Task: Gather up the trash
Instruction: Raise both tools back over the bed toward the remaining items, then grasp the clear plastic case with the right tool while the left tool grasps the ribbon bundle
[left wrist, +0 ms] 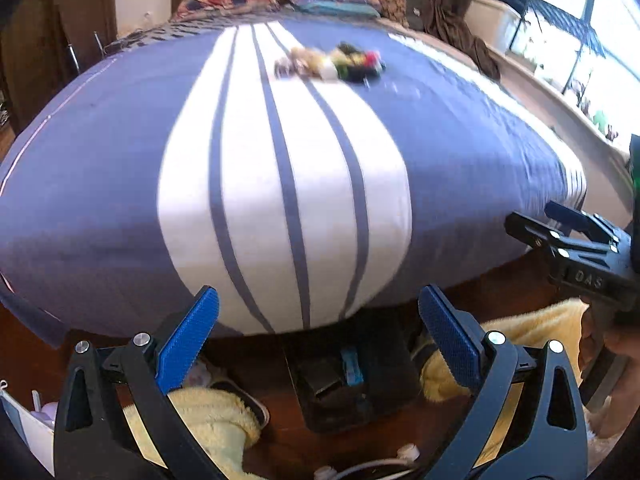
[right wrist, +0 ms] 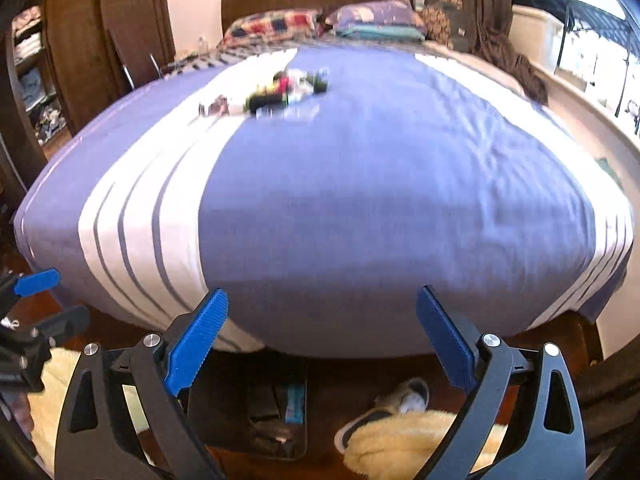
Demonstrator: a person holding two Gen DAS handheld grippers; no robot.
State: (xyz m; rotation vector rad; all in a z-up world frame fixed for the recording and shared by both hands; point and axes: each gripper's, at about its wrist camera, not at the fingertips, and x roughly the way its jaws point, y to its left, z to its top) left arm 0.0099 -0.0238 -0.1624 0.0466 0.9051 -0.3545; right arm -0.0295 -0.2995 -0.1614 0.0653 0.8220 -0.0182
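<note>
A small heap of trash (left wrist: 332,63) lies on the far middle of a bed with a blue and white striped cover (left wrist: 120,152); it looks like wrappers and small dark, green and red items, blurred. The heap also shows in the right wrist view (right wrist: 276,92). My left gripper (left wrist: 318,336) is open and empty, held at the foot of the bed, far from the heap. My right gripper (right wrist: 322,334) is open and empty too, beside it at the bed's foot. The right gripper shows at the right edge of the left wrist view (left wrist: 560,236).
Pillows (right wrist: 320,20) and a dark headboard stand at the far end. A window sill (left wrist: 560,104) runs along the right. On the wooden floor below are a dark box (left wrist: 340,380), yellow fluffy slippers (right wrist: 408,444), a shoe (right wrist: 404,396) and a white cable (left wrist: 372,468).
</note>
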